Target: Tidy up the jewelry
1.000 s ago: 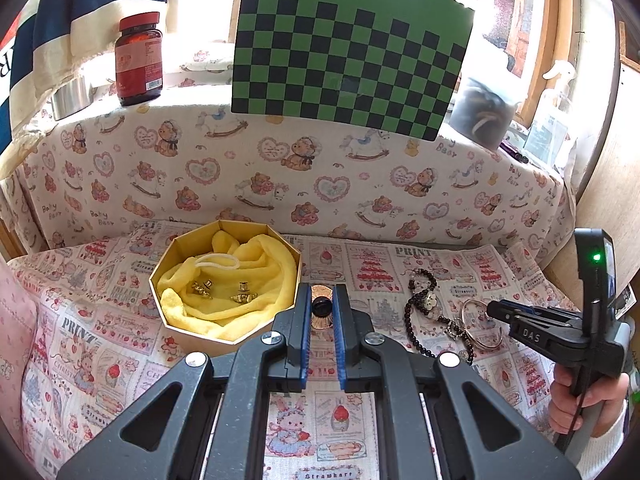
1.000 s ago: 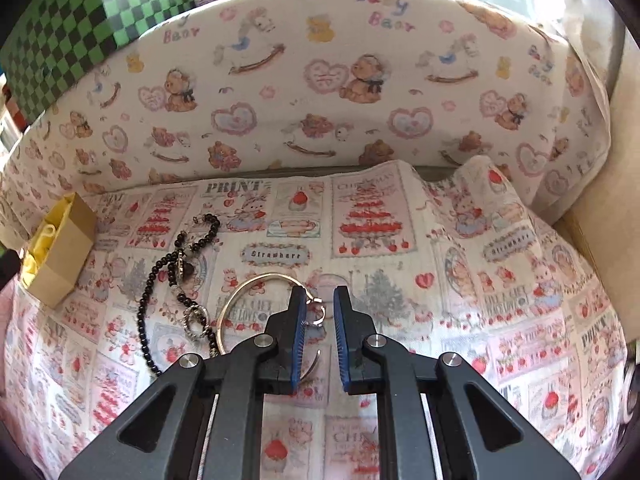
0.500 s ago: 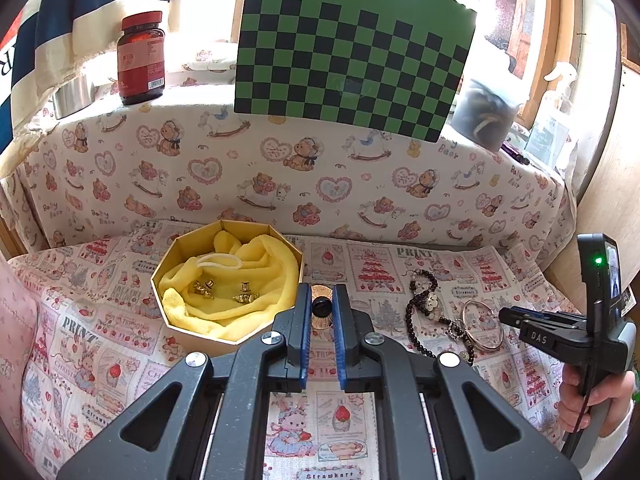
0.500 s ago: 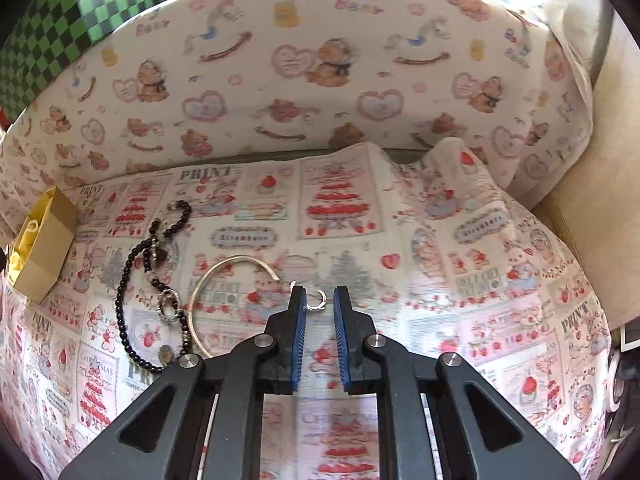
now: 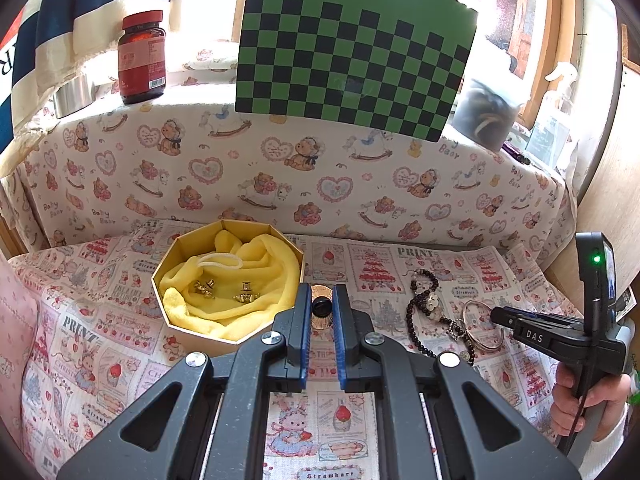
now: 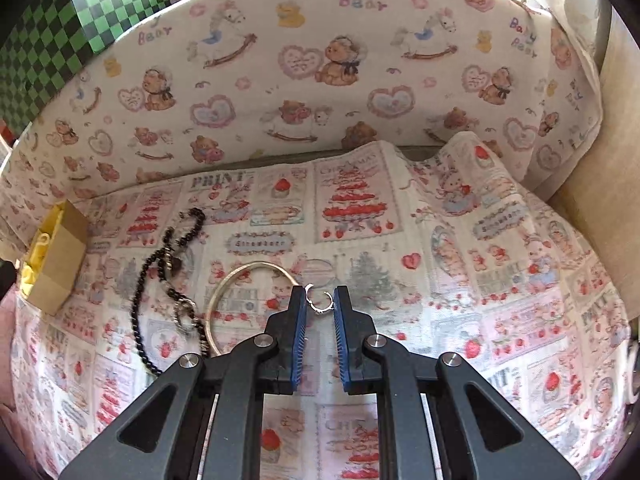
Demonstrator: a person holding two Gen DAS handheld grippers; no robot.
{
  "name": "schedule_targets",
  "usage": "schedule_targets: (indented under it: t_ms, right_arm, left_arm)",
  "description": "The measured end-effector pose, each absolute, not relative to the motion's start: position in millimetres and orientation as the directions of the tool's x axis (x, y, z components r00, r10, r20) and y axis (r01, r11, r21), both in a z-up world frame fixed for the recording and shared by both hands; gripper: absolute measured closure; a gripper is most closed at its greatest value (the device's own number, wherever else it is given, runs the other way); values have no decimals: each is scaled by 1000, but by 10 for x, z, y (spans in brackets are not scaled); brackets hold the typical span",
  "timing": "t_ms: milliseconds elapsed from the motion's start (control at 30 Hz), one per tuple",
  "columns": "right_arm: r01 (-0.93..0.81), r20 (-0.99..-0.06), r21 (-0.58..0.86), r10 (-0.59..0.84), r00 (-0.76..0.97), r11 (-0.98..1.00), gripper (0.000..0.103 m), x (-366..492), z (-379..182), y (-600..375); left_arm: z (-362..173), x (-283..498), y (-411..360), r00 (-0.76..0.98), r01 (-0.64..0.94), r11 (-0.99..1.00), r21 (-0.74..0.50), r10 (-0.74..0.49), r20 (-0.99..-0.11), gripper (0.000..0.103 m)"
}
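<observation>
My left gripper (image 5: 321, 300) is shut on a small gold disc with a black knob (image 5: 321, 306), just right of an octagonal gold box (image 5: 224, 338). The box holds a yellow cloth (image 5: 264, 272) with gold earrings (image 5: 204, 288) on it. My right gripper (image 6: 320, 294) is shut on a small silver ring (image 6: 321, 312), a little above the printed cloth. A silver bangle (image 6: 224, 292) and a black bead necklace (image 6: 140, 300) lie to its left. In the left wrist view the right gripper (image 5: 496, 315) hovers beside the bangle (image 5: 484, 346) and the necklace (image 5: 416, 308), with a person's hand (image 5: 580, 408) on its handle.
A bear-print padded wall (image 6: 320, 80) closes the back. On the ledge above stand a red jar (image 5: 142, 58), a metal cup (image 5: 74, 96), a green checkered board (image 5: 352, 60) and a plastic tub (image 5: 488, 114). A wooden panel (image 6: 600, 200) bounds the right side.
The right gripper has shifted slightly to the right with the silver ring, off the bangle's end. The left gripper has kept still with its piece.
</observation>
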State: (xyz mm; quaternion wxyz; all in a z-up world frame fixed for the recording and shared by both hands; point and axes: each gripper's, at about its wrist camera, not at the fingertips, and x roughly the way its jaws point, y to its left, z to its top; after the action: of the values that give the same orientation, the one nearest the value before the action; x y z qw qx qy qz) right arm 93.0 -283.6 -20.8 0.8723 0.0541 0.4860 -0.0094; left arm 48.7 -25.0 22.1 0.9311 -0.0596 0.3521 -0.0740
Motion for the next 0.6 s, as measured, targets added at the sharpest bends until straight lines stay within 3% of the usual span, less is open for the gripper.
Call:
schedule_targets:
  t_ms: [600]
  right_arm:
    - [67, -835, 69, 20, 551, 995, 88, 939, -236, -2790]
  left_arm:
    - [216, 485, -218, 744, 78, 982, -172, -172, -646, 94]
